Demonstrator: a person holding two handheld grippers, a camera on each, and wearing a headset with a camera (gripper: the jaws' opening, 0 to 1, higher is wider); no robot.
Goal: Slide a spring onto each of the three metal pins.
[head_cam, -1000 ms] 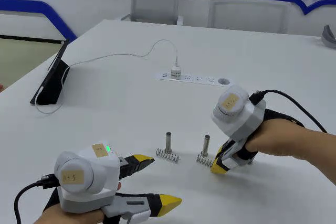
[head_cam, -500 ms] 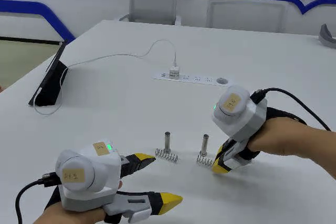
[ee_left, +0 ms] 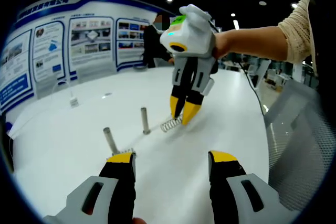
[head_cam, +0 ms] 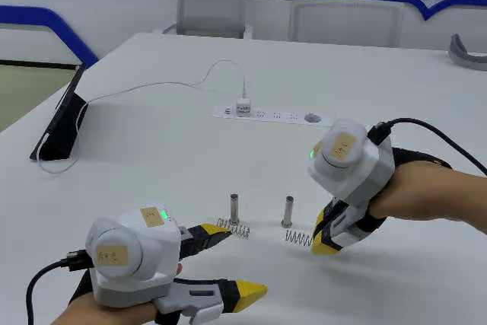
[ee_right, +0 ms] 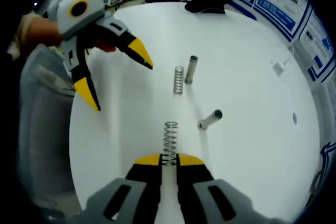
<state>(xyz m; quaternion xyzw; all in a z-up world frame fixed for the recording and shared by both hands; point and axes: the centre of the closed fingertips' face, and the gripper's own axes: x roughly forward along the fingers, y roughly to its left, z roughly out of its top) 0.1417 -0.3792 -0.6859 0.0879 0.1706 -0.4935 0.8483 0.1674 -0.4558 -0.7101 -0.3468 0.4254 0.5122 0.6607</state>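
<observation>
The right gripper (ee_right: 168,160) jaws pinch a coiled silver metal spring (ee_right: 169,140) lying toward twelve o'clock on the white counter (ee_right: 247,77); the left gripper (ee_left: 172,157) jaws are spread.

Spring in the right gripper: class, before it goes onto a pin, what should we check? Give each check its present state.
1. Spring held at its end by the right gripper: ok.
2. Nearer pin upright and bare: ok.
3. Spring lined up above that pin: not ok, it sits low beside it.
4. Left gripper open: ok.
5. Second spring lying ready by the other pin: ok.
6. Three pins ready: not ok, two are seen.
</observation>
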